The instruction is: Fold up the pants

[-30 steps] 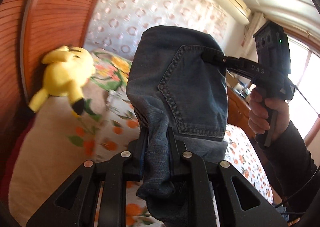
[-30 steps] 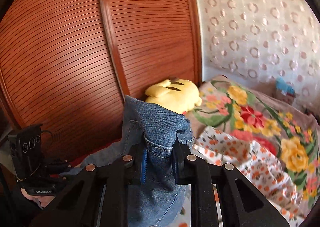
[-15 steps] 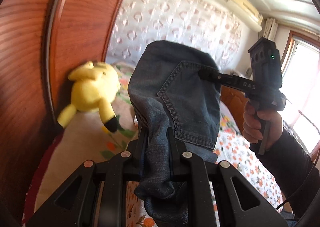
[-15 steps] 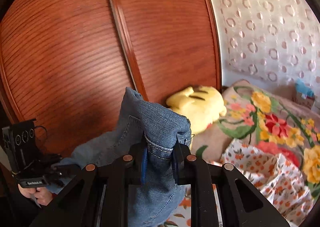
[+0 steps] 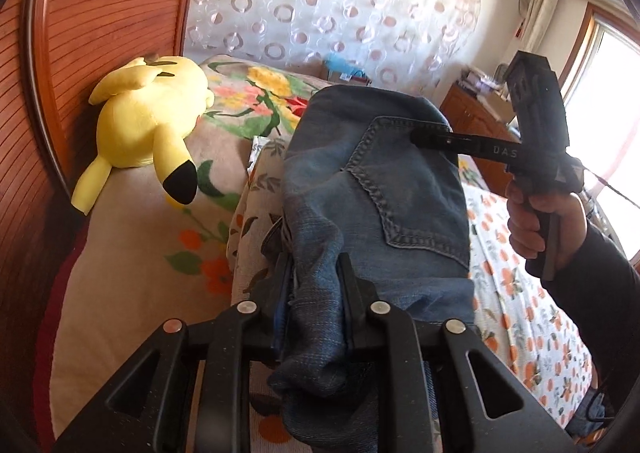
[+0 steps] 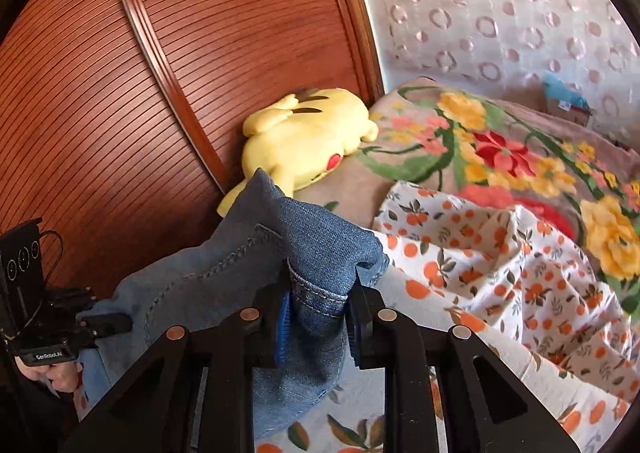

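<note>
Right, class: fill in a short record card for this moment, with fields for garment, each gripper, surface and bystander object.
garment: blue jeans, bunched, held up between both grippers
left gripper: jaws opening, denim between them
right gripper: jaws opening, waistband between them
surface: bed with orange-print sheet and floral blanket
bystander object: yellow plush toy beside wooden panel

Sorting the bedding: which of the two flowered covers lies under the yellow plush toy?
The beige blanket with big red and yellow flowers; the white sheet has small orange fruits and lies apart from the plush toy.
</note>
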Action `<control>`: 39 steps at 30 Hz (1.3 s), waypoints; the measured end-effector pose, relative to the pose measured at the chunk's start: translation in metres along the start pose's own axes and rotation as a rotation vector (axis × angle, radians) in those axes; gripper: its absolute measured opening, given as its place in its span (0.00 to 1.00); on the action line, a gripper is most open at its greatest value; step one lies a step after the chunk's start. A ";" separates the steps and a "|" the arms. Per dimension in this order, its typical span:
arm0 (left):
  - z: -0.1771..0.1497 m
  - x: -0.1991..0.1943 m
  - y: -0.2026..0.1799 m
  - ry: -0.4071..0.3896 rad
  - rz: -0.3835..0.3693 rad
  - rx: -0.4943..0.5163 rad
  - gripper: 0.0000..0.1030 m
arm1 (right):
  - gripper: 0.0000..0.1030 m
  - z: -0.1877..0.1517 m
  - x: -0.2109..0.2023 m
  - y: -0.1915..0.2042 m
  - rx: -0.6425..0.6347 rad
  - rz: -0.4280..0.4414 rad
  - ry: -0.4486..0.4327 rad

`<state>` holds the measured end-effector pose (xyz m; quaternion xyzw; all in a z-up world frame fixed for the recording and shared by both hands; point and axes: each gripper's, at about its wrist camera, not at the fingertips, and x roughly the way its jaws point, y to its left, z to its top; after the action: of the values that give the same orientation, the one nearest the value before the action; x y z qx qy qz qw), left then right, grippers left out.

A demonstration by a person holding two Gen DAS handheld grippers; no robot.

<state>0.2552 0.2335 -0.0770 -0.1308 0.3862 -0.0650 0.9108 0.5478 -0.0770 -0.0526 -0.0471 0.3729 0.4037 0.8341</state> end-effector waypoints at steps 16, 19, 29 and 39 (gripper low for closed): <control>0.006 -0.058 -0.035 -0.109 0.042 0.078 0.53 | 0.53 0.003 -0.054 0.012 0.047 -0.127 -0.127; 0.006 -0.054 -0.050 -0.113 0.025 0.109 0.53 | 0.51 0.004 -0.064 0.027 0.003 -0.056 -0.141; -0.020 -0.009 -0.056 0.018 0.040 0.135 0.53 | 0.36 0.004 -0.005 0.027 -0.034 -0.087 -0.014; -0.047 0.000 -0.056 0.063 0.085 0.148 0.53 | 0.36 0.019 0.026 0.021 -0.058 -0.049 -0.013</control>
<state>0.2207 0.1712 -0.0922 -0.0444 0.4139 -0.0588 0.9073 0.5541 -0.0394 -0.0513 -0.0775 0.3543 0.3942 0.8444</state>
